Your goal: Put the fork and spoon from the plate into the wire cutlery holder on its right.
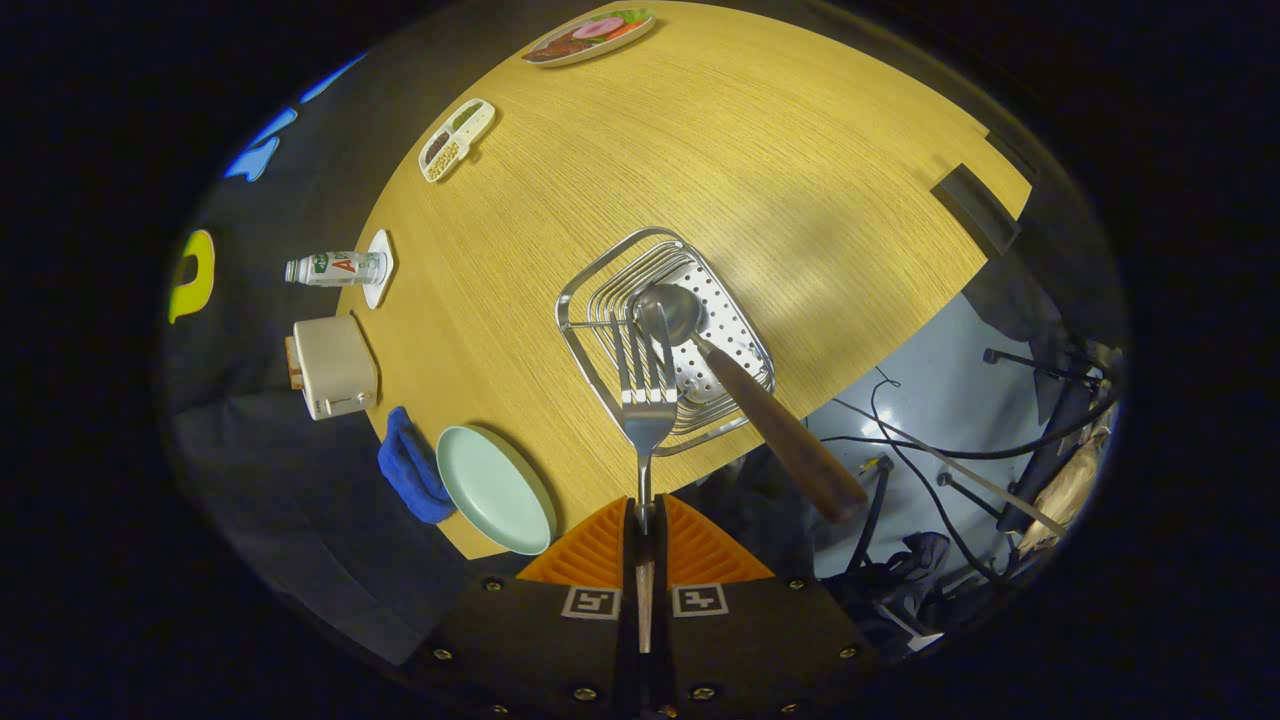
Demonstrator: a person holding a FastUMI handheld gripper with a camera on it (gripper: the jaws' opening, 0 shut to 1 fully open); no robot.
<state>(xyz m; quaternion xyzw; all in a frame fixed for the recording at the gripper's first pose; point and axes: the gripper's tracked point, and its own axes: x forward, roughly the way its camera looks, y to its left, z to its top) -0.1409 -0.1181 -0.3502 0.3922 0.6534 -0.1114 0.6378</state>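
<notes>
Wooden-handled fork point(646, 400) clamped between both fingers of the tool point(645, 515), handle running back between them, tines pointing ahead over the wire cutlery holder point(600, 275). Holder stands on the oak-grain counter point(780, 150), just beyond the fingers; perforated metal base visible inside. Spoon point(672, 310) already rests in the holder, bowl down on the base, brown handle leaning out over the near rim, beside the fork's tines. Pale green plate point(495, 488), bare, lies at the counter's near edge, left of the fingers, a blue cloth point(410, 468) touching it. Farther left: cream toaster point(333, 366), then a bottle point(335, 268) on a white coaster point(380, 268). Two food trays point(457, 139) point(590, 36) lie farthest off.
</notes>
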